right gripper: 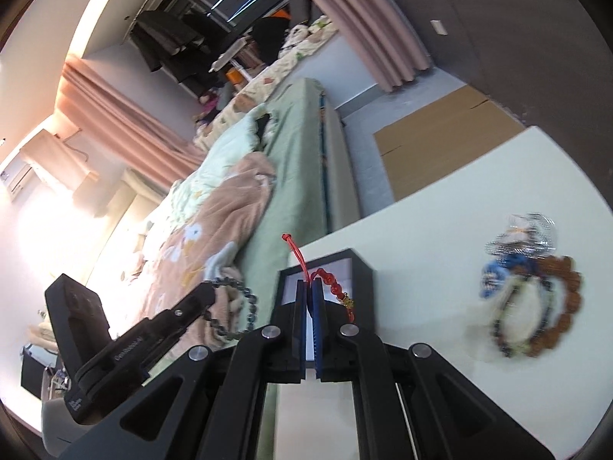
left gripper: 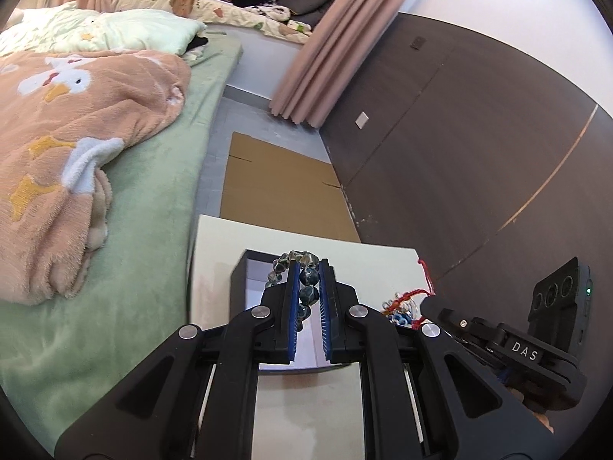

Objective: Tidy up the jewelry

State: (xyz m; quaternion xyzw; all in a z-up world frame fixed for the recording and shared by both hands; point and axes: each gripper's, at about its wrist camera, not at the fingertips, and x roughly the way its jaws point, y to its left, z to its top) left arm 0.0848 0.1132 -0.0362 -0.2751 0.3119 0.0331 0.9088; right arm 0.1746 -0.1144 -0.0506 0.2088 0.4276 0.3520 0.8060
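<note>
Fingers of left gripper (left gripper: 309, 268) clamp a dark-blue stone bead bracelet (left gripper: 308, 283); right gripper (right gripper: 310, 287) pinches a red knotted cord charm (right gripper: 332, 283) above black open box (right gripper: 364, 280) on white worktop (right gripper: 440, 207)

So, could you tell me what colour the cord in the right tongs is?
Red cord, right wrist view.

Glossy stone-like bead bracelet (left gripper: 308, 280); matt black box (left gripper: 245, 287); fleecy blanket (left gripper: 88, 145); smooth table (right gripper: 440, 211).

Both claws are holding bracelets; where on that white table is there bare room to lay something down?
The white table is bare between the black box and the jewelry pile, and along its far edge by the cardboard. It is crowded at the pile, and over the box where both claws hang.
</note>
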